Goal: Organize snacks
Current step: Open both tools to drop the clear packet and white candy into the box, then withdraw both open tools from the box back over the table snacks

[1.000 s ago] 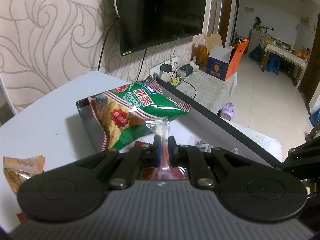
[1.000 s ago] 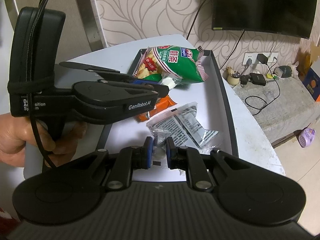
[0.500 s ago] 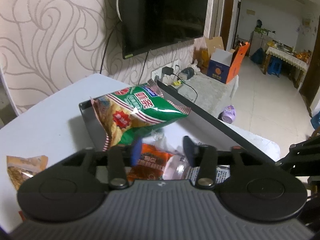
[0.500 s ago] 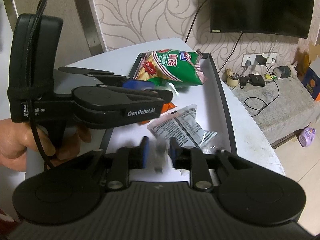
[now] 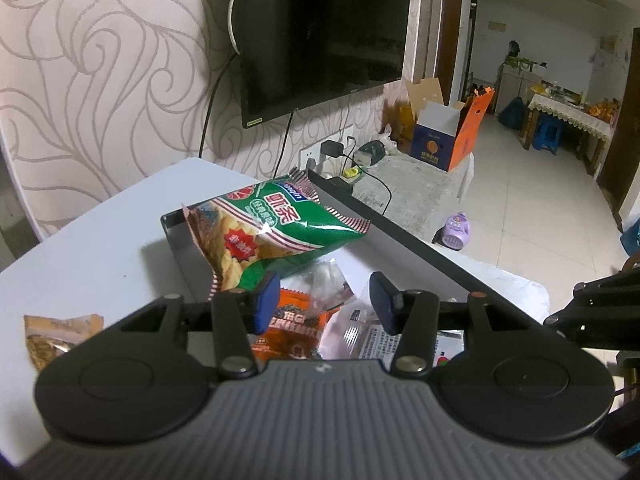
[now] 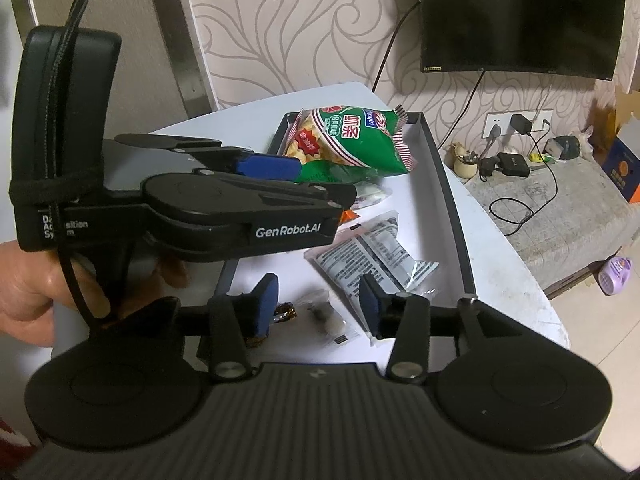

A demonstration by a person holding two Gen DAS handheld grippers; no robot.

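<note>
A dark-rimmed tray on the white table holds a green chip bag at its far end. My left gripper stands open above an orange packet and a small clear candy packet; nothing is between its pads. My right gripper has its jaws opening over the tray's near end. A small clear candy packet lies loose on the tray under them, untouched. A printed white packet lies mid-tray.
An orange snack packet lies on the table left of the tray. A dark wrapped candy sits by the right gripper's left pad. A hand holds the left gripper. Beyond the table's right edge are a stone bench with chargers and a purple bottle.
Both grippers went from shut on small clear candy packets to open. The packets dropped onto the tray. Neither hand shifted much.
</note>
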